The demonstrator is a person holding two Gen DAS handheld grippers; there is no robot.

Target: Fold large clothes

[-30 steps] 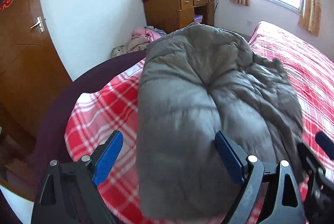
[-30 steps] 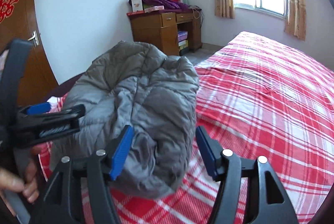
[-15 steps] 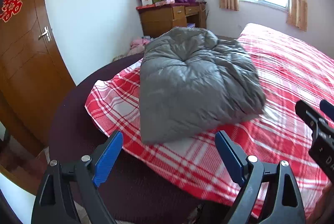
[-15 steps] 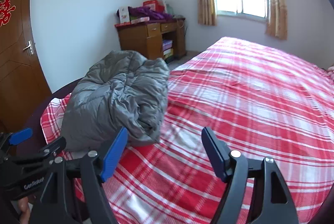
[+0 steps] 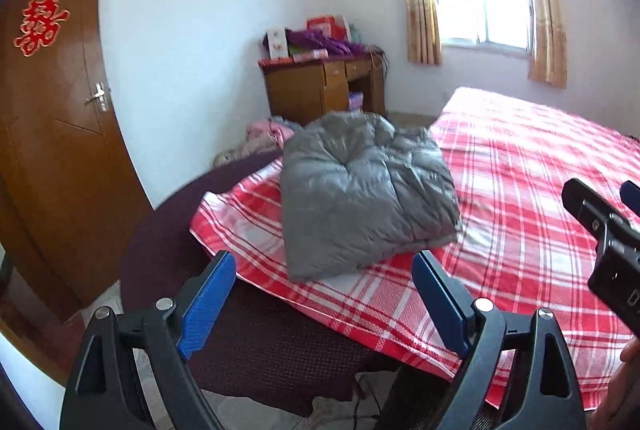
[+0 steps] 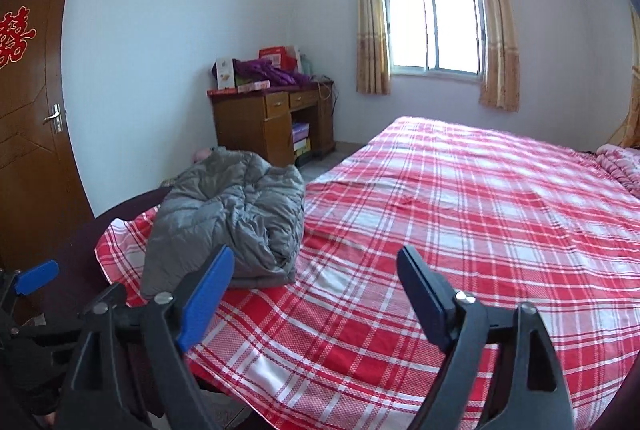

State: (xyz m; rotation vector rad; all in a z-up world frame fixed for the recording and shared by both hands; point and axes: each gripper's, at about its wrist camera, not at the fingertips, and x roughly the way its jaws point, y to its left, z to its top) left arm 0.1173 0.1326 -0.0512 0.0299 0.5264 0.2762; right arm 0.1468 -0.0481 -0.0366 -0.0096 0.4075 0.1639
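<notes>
Gray puffer jacket (image 5: 364, 197) lies folded on bed (image 5: 520, 189), 12 o'clock of left hand-held gripper (image 5: 324, 302). Both hand-held grippers spread, empty; right (image 6: 316, 294) just widened. Fold looks done; next garment likely.

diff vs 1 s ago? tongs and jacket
Both tongs, left and right, backed away from the folded grey jacket; it now lies clear of both. The right tongs' jaws have just been opening, with nothing between them. The jacket stayed folded on the plaid bedsheet.

Both wrist cameras look slightly downward from the bed's (image 5: 520, 189) foot toward the window (image 6: 432, 29), sharing the folded grey down jacket (image 5: 360, 189)
</notes>
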